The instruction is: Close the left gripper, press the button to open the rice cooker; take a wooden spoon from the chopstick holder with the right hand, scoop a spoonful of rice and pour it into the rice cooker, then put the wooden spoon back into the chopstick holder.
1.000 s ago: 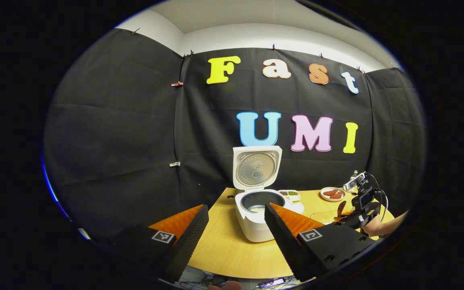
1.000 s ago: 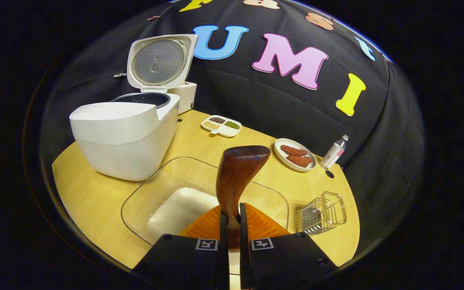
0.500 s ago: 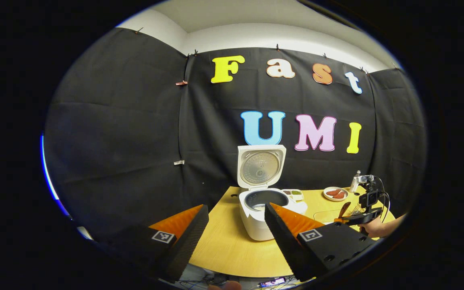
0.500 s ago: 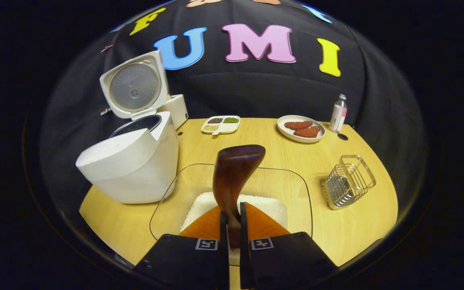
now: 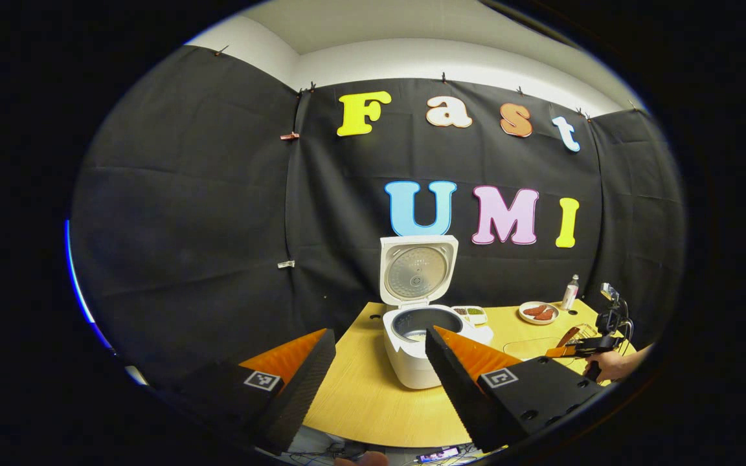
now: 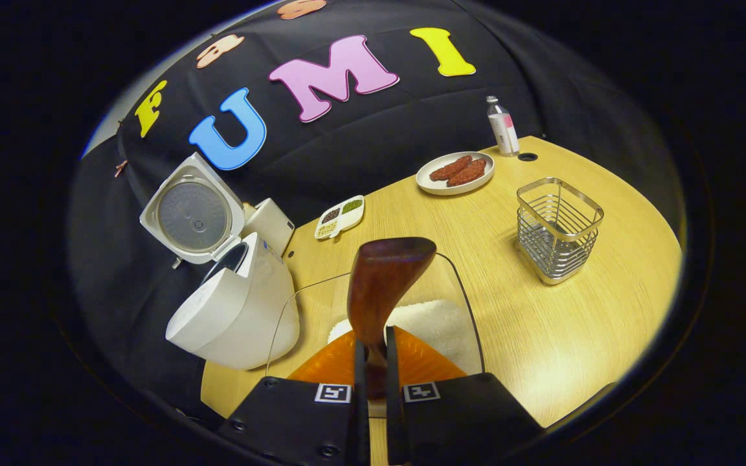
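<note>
The table point(image 6: 541, 323) carried, largest first, the rice cooker point(image 6: 230, 317) near its left edge, lid raised and pot exposed; a clear tray point(image 6: 451, 304) of rice point(image 6: 438, 323) at the near edge just beside the cooker; and the wire chopstick holder point(image 6: 557, 230) toward the right edge, well apart from both. A plate point(image 6: 456, 173), a divided dish point(image 6: 339, 217) and a bottle point(image 6: 501, 126) stood along the far edge. The right gripper point(image 6: 373, 353) was closed tightly on the handle of the wooden spoon point(image 6: 383, 278), both fingers pressing it, the bowl projecting forward above the tray. The spoon was judged light, rigid and smooth, likely to pivot if gripped too near its end; the hold low on the handle appeared secure. No rice could be made out on the bowl. The holder, light and open-wired, might shift if struck, so the spoon should enter from above. The left gripper point(image 5: 379, 362) stood wide open, empty, off the near-left edge, facing the cooker
</note>
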The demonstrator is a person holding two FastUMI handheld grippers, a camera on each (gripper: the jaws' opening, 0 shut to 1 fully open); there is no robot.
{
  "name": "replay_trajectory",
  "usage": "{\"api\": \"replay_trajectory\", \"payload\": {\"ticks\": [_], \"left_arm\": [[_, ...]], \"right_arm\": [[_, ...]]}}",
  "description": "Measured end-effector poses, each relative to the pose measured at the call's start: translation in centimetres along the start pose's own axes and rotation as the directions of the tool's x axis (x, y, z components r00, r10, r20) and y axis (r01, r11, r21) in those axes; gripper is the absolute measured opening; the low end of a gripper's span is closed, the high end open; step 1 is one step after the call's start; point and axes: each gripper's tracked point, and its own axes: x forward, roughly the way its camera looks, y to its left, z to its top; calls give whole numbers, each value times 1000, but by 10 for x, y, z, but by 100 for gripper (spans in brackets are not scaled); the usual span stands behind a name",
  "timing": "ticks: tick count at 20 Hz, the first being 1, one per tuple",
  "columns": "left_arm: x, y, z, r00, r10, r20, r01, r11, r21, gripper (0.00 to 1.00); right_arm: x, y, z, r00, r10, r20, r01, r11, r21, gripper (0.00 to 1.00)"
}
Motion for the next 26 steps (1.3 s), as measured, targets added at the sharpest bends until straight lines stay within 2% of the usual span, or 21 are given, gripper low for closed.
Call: {"api": "replay_trajectory", "payload": {"ticks": [7,13,18,22,26], "left_arm": [[0,2,0,1000,4,0,-4,1000,-3,96],[-2,6,-1,1000,11,2,-11,1000,-4,96],[-1,8,-2,1000,12,2,-12,1000,-13,96],[-1,8,2,1000,2,16,-2,1000,-14,96],[4,12,0,1000,4,14,-4,1000,-24,96]], "right_arm": [[-2,2,10,998,47,32,-50,993,103,15],[-6,0,26,996,54,75,-68,977,201,15],[-9,0,37,993,57,105,-80,968,236,14],[-16,6,48,990,64,129,-92,970,224,14],[-25,10,63,985,66,158,-108,957,268,14]]}}
